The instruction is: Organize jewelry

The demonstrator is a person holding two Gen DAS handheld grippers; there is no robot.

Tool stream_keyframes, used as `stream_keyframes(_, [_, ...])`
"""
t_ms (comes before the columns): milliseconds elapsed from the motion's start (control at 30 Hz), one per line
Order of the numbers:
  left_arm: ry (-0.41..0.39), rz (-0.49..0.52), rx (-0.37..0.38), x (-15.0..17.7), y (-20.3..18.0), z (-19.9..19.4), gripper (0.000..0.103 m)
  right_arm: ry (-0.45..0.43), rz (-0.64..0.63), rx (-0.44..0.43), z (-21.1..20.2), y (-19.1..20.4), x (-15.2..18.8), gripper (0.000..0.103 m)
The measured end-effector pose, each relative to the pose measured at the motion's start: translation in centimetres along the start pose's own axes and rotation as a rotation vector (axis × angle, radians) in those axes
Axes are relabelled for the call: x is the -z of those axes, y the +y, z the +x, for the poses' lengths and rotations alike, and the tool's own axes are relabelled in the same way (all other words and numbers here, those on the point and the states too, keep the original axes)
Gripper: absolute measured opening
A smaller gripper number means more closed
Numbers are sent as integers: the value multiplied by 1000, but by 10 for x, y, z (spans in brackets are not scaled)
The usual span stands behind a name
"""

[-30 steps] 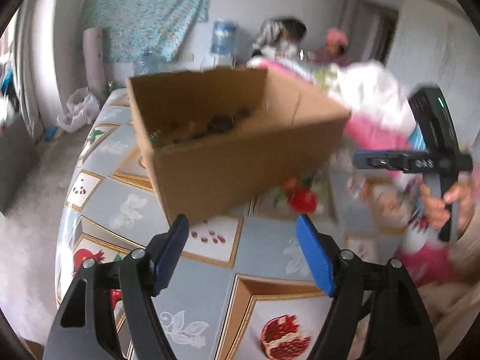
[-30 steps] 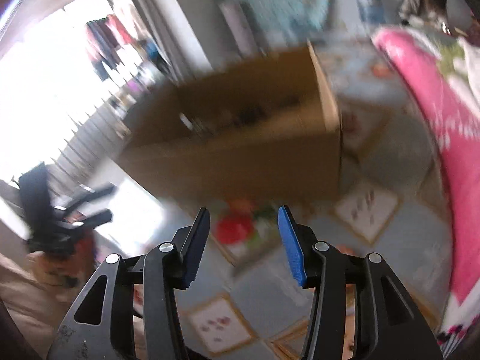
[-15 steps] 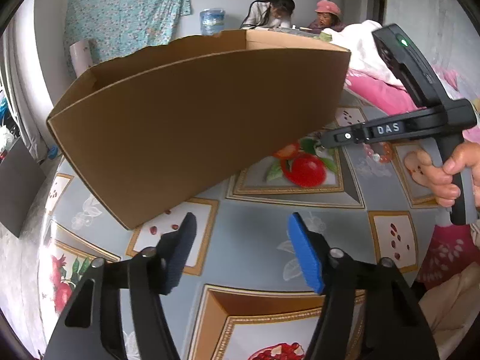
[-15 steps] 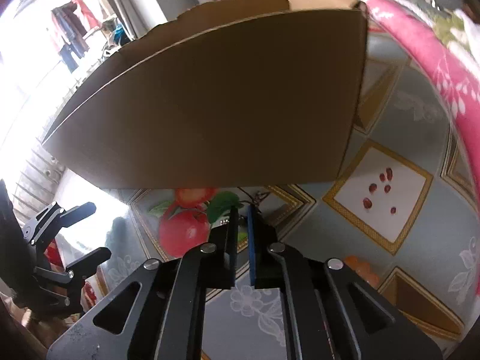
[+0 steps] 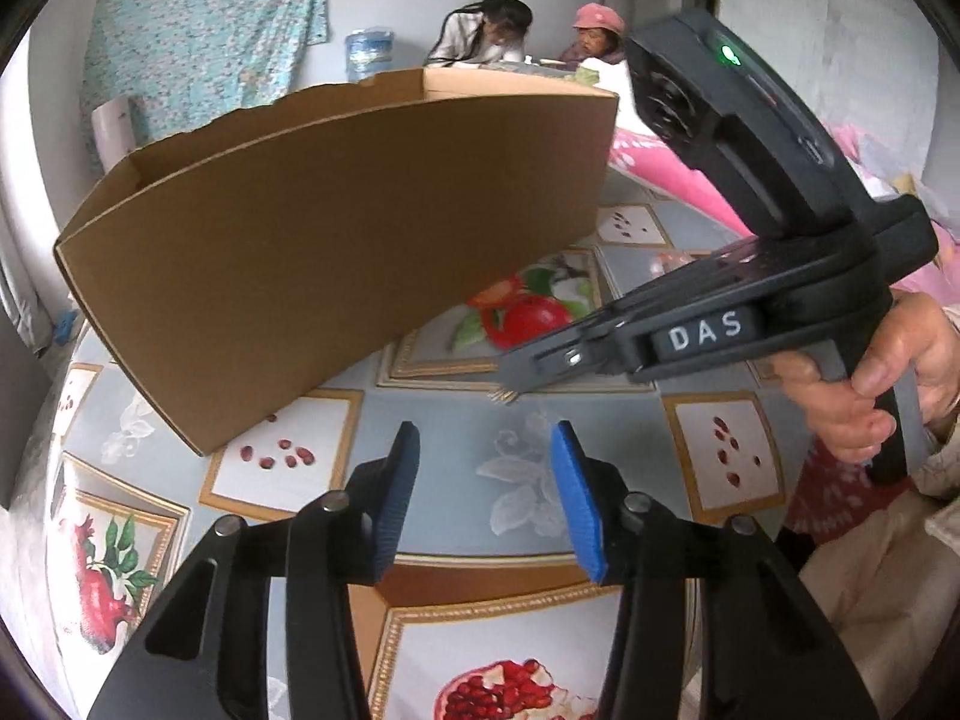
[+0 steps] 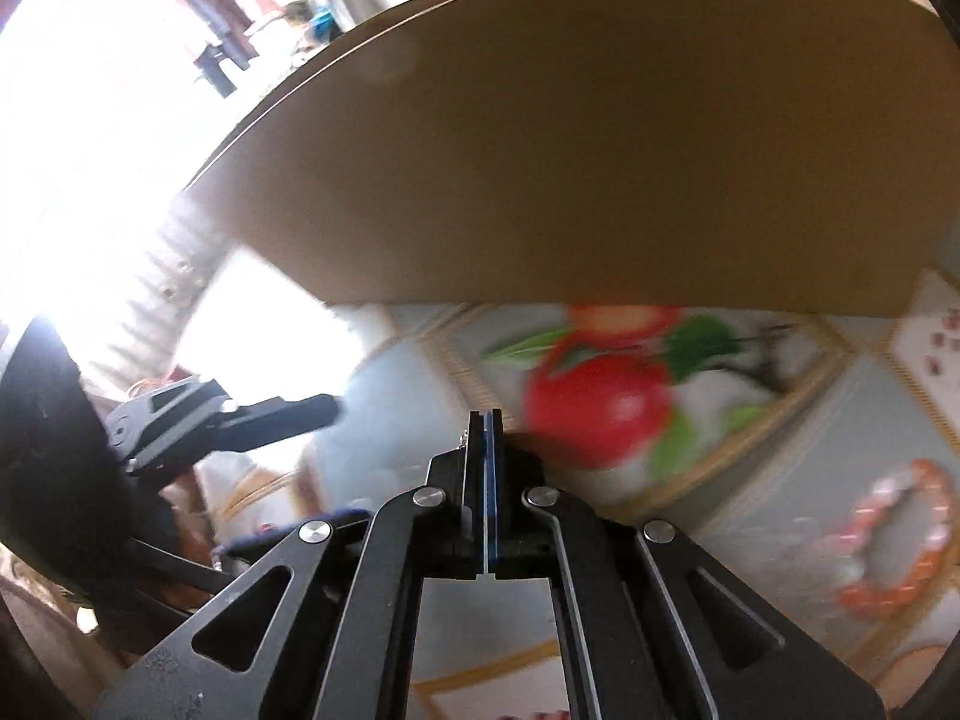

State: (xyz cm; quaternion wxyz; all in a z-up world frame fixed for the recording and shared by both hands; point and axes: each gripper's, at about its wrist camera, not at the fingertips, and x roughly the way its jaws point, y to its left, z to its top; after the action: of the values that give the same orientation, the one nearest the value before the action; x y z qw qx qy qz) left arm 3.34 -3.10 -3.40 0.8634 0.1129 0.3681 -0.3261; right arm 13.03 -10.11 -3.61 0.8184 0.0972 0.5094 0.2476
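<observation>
A brown cardboard box (image 5: 336, 228) stands on the fruit-patterned tablecloth (image 5: 516, 480); its near wall fills the right wrist view (image 6: 600, 168). My left gripper (image 5: 486, 468) is open and empty, low over the cloth in front of the box. My right gripper (image 6: 486, 420) is shut, its tips down at the cloth by a small gold piece of jewelry (image 5: 503, 396); whether it grips the piece I cannot tell. It also shows in the left wrist view (image 5: 510, 381). An orange and pink bead bracelet (image 6: 894, 534) lies on the cloth to the right.
Two people (image 5: 528, 30) sit at the far side of the room. Pink bedding (image 5: 678, 174) lies to the right behind the box. A water bottle (image 5: 366, 54) stands at the back wall. The box's inside is hidden.
Both grippers have dropped lower and closer to the box. My right gripper went from open to shut and its tips have come down to the cloth near the gold piece.
</observation>
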Motion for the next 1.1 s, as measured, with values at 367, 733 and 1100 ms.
stream_keyframes(367, [22, 6, -2, -9, -4, 14, 39, -98, 148, -187, -37, -37, 13, 5])
stream_keyframes(733, [34, 48, 25, -27, -17, 34, 39, -220, 203, -124, -71, -69, 33, 23])
stream_keyframes(1100, [56, 75, -23, -37, -25, 55, 9, -296, 294, 10, -109, -96, 71, 28])
